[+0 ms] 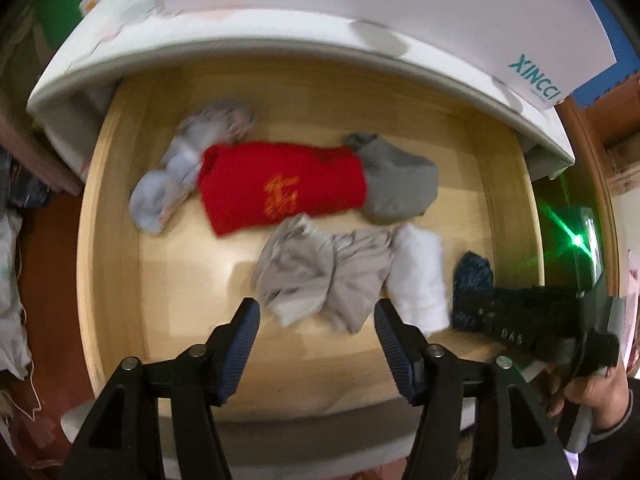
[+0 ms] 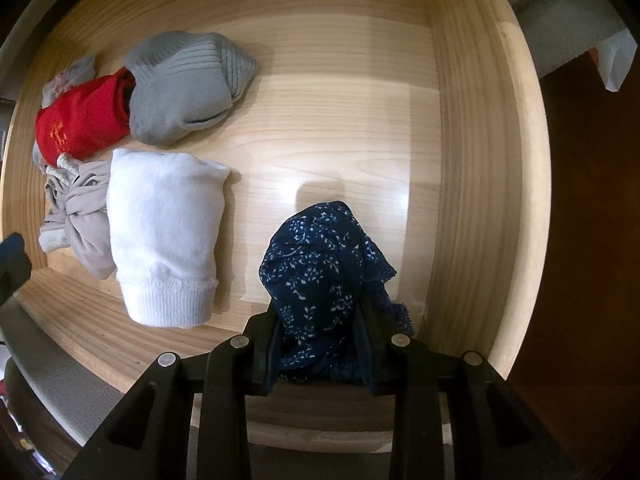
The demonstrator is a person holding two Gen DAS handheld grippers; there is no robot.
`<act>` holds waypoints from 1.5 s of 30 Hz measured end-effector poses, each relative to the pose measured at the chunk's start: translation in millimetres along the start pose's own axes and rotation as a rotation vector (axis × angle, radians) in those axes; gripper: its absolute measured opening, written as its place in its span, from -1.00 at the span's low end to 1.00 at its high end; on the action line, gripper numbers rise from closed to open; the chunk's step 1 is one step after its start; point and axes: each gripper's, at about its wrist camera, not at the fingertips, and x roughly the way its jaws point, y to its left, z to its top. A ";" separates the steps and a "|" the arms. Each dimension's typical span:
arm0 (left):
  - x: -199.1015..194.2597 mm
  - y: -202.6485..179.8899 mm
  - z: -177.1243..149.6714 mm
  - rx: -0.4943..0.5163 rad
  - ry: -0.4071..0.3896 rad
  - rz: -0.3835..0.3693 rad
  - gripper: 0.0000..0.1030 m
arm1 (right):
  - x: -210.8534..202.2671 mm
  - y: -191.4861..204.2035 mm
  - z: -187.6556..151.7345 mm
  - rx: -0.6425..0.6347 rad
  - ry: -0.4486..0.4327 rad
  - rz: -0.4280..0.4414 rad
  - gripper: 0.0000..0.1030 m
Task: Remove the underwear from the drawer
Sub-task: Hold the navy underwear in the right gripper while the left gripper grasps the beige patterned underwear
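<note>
An open wooden drawer holds several rolled garments. My right gripper points down at the drawer's right front corner, shut on a navy floral underwear with a lace edge; the left wrist view shows the same navy underwear in that right gripper. My left gripper hangs open just above a crumpled beige underwear, with nothing between its pads. A white rolled garment lies between the beige and navy pieces.
Further back lie a red garment, a grey sock and a pale blue bundle. A white cabinet top with a lettered box overhangs the back. A hand grips the right tool.
</note>
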 end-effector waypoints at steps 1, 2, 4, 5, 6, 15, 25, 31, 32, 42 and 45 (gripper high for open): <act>2.7 -4.0 3.1 0.004 0.002 -0.003 0.25 | -1.2 -0.1 0.1 -0.001 0.000 0.000 -0.44; 5.2 -7.1 5.0 0.010 0.009 -0.007 0.26 | -13.1 -2.0 1.0 -0.002 0.000 0.000 -0.44; 13.3 -12.6 8.6 0.022 0.039 -0.009 0.27 | -14.5 -2.7 1.5 -0.004 -0.001 0.001 -0.44; 18.9 -14.9 10.3 0.027 0.055 -0.006 0.27 | -14.7 -2.8 1.6 -0.006 -0.001 0.001 -0.44; 23.8 -17.0 11.6 0.030 0.071 -0.004 0.28 | -22.1 -4.1 1.1 -0.008 -0.002 0.002 -0.44; 52.1 -25.1 25.1 0.039 0.128 0.033 0.49 | -16.4 -3.2 1.5 -0.013 -0.005 0.005 -0.43; 86.6 -22.4 32.1 0.046 0.207 0.108 0.53 | -20.0 -2.7 2.8 -0.013 -0.004 0.004 -0.43; 104.2 -28.9 37.3 0.066 0.252 0.130 0.59 | -19.8 -1.1 5.2 -0.016 -0.004 0.002 -0.42; 106.1 -29.3 38.0 0.071 0.254 0.132 0.61 | -19.9 -1.2 5.1 -0.016 -0.004 0.002 -0.43; 99.8 -27.4 37.2 0.061 0.230 0.132 0.45 | -19.9 -0.1 6.7 -0.016 -0.004 0.001 -0.42; 96.3 -28.6 33.3 0.070 0.209 0.134 0.34 | -20.7 1.7 8.7 -0.018 -0.003 -0.002 -0.41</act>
